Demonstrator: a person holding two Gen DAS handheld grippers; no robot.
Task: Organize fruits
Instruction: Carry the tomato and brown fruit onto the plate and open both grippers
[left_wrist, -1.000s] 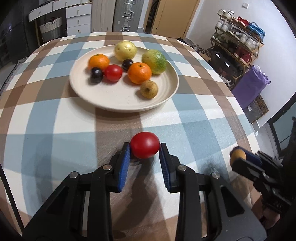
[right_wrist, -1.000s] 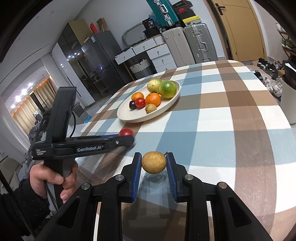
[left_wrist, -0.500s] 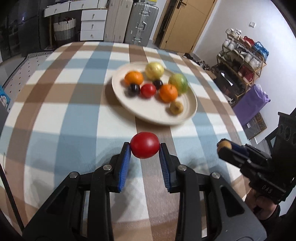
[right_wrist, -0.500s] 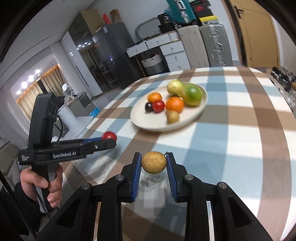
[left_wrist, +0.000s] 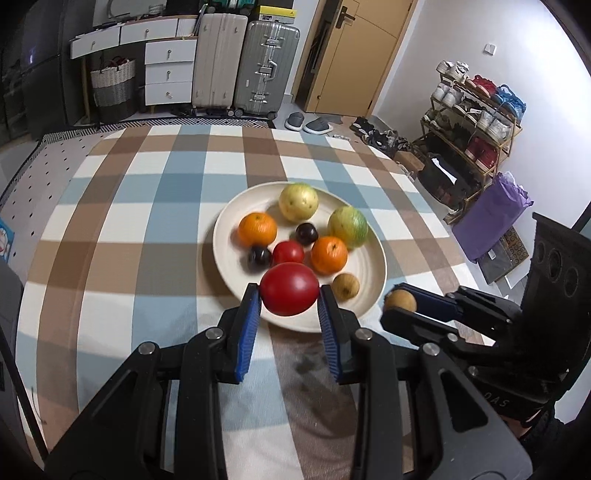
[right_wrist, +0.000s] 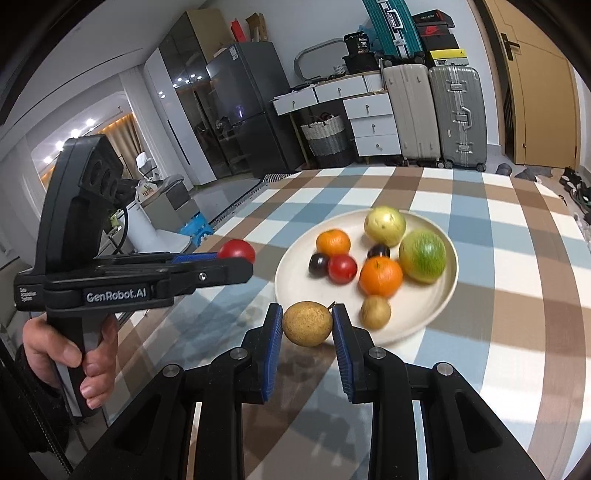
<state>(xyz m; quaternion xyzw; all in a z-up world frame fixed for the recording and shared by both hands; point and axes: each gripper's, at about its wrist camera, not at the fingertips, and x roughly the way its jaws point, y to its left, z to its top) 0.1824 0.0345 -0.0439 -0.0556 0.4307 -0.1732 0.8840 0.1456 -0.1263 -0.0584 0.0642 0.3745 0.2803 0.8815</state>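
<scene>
Red and glossy, a round tomato (left_wrist: 289, 293) sits clamped between the left gripper (left_wrist: 289, 306) jaws, raised above the checked-cloth bench (left_wrist: 122, 236) at the near rim of the cream round plate (left_wrist: 369, 275) of fruit. Rightward, the right gripper (right_wrist: 307, 326) jaws pinch a speckled tan fruit (right_wrist: 307, 328), perhaps a small pear, by the plate's edge.

A lived-in home: suitcases (left_wrist: 243, 66), a shoe rack (left_wrist: 476, 122), a fridge (right_wrist: 251, 110) and a checked-cloth table (left_wrist: 147, 221).
</scene>
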